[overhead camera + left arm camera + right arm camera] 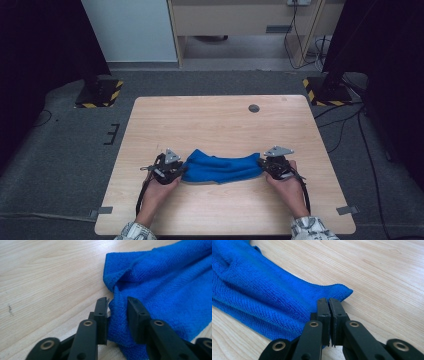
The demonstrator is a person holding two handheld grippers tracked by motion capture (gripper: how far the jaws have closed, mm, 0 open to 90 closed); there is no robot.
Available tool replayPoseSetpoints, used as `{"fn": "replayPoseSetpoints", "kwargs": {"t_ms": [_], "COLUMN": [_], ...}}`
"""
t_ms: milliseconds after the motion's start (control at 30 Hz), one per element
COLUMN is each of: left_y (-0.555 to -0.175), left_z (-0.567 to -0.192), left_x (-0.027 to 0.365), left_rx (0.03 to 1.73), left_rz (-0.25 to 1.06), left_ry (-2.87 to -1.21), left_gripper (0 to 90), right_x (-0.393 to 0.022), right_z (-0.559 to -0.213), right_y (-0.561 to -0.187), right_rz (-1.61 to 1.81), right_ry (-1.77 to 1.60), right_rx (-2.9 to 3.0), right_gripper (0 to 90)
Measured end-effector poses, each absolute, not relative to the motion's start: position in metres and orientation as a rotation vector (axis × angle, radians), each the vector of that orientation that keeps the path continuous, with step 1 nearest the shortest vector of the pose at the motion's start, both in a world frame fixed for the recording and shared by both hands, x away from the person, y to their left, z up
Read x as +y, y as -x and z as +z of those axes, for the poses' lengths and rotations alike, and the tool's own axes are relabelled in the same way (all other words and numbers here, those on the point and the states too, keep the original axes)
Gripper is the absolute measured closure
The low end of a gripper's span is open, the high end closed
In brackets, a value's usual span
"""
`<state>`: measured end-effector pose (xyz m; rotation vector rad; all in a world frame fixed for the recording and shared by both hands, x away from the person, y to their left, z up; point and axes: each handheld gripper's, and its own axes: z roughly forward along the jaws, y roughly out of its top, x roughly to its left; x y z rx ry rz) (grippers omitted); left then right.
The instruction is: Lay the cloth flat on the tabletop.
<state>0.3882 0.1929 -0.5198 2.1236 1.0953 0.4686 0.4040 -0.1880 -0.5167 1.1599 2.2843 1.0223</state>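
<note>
Blue cloth [222,169] is held low on the bench [220,120], centre-bottom of frame. Right gripper [329,302] jaws are clamped tight on the corner; left gripper [117,306] jaws are slightly parted, cloth between, pads not pressing. Cloth should be laid flat w/o bunching before the right is let go.

Cloth [222,168] on table [220,120], between left gripper [181,171] and right gripper [263,164].

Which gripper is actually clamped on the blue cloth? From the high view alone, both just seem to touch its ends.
Observer: The right gripper. In the right gripper view its jaws are pressed together on the blue cloth, close to a corner.
Operator: And the left one?
Observer: The left gripper stands open. In the left gripper view a raised fold of the cloth sits between its jaws, with a gap showing beside it.
</note>
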Motion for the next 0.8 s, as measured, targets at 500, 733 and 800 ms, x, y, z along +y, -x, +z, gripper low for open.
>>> {"fn": "replayPoseSetpoints", "kwargs": {"t_ms": [500,733,800], "left_y": [-0.384,-0.37,-0.366], "left_z": [-0.517,-0.514,-0.513], "left_x": [0.194,0.193,0.193], "left_rx": [1.092,1.087,1.086], "left_rz": [0.444,0.419,0.422], "left_ry": [-2.162,-2.196,-2.202], "left_gripper": [85.9,85.8,85.8], "right_x": [-0.197,-0.199,-0.199], "right_z": [-0.518,-0.517,-0.518], "right_y": [-0.409,-0.412,-0.412], "right_rz": [0.985,1.001,1.0], "right_ry": [-1.231,-1.233,-1.232], "right_rx": [2.238,2.235,2.24], "right_gripper": [88.2,87.8,87.7]}}
